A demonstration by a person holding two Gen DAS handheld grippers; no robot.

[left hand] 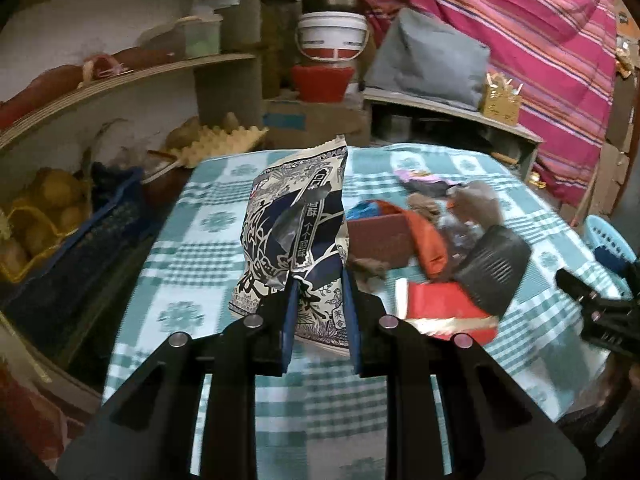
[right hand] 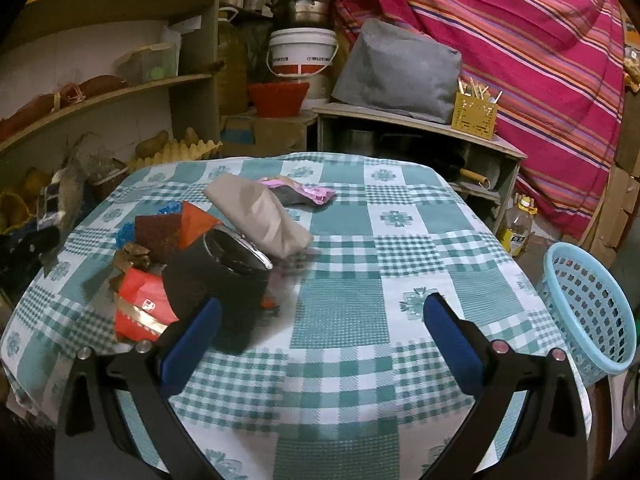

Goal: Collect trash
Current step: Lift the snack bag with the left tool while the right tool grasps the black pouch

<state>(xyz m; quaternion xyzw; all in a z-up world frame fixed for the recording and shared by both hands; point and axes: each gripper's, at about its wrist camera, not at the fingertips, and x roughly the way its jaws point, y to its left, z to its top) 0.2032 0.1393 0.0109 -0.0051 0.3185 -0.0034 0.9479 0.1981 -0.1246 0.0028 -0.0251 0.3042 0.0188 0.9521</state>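
Left tongs [left hand: 320, 280] clamped on blue-and-white snack wrapper [left hand: 298, 224], raised above desk [right hand: 340, 312]; right tongs [right hand: 322, 312] spread wide, unloaded, trash pile [right hand: 192, 256] ahead-left, blue basket [right hand: 592, 312] at right

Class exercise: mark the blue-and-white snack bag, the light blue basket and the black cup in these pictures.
Snack bag [left hand: 296, 232]: left wrist view, middle of its printed front, above the tongs.
Light blue basket [right hand: 588, 304]: right wrist view, its perforated side wall.
Black cup [right hand: 216, 280]: right wrist view, its dark outer side.

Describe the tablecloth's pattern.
Teal and white checks with flower motifs on the tablecloth, clearest in the right wrist view.
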